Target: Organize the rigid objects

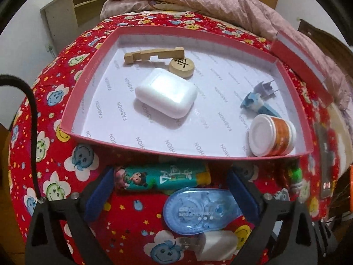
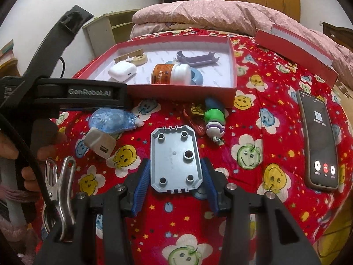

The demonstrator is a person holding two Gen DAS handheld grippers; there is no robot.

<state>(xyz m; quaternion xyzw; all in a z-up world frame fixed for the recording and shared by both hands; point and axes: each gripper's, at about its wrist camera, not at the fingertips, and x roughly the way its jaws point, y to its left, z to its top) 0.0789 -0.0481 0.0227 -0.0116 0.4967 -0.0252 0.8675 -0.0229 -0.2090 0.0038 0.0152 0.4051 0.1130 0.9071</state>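
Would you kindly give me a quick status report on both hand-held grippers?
Left hand-held gripper open over blue correction tape, nothing gripped. Right hand-held gripper shut on grey plastic plate. Red box ahead; path looks clear.

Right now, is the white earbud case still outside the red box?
No, the white earbud case lies inside the red box, next to the round wooden chess piece.

Left wrist view: white charger (image 1: 217, 243) partly under blue correction tape (image 1: 198, 209), prongs blurred. Phone (image 1: 326, 165) smeared at right edge, screen unreadable. Right wrist view: left gripper (image 2: 92, 92) covers red box (image 2: 183, 90) corner; metal clip (image 2: 59, 190) base hidden.
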